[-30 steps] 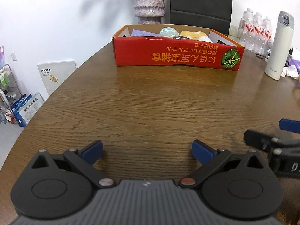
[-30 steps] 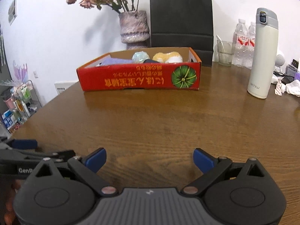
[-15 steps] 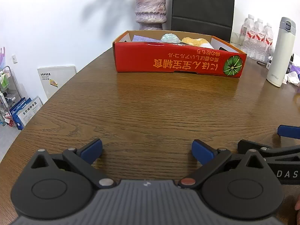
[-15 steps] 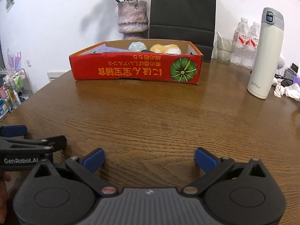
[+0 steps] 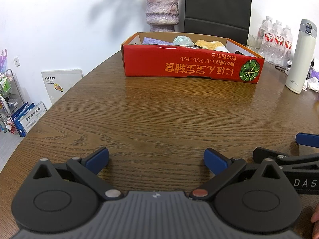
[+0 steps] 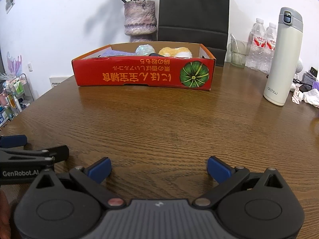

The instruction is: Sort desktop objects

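A red cardboard box [image 5: 191, 67] stands at the far side of the wooden table [image 5: 159, 115]; it also shows in the right wrist view [image 6: 143, 73]. Inside lie a purple cloth [image 5: 155, 41], a pale green bundle [image 5: 183, 40] and a yellow fluffy item [image 5: 209, 44]. My left gripper [image 5: 156, 159] is open and empty, low over the near table. My right gripper [image 6: 159, 167] is open and empty beside it; part of it shows at the right of the left wrist view [image 5: 289, 155].
A white thermos [image 6: 281, 57] stands at the right, with water bottles [image 6: 263, 45], a glass [image 6: 238, 52] and crumpled tissue [image 6: 309, 98] nearby. A vase [image 6: 139, 20] and a black paper bag [image 6: 194, 14] stand behind the box. The table edge curves away at the left.
Both grippers have drawn back slightly and tilted up, so the box sits lower in the views. Both stay open and empty.
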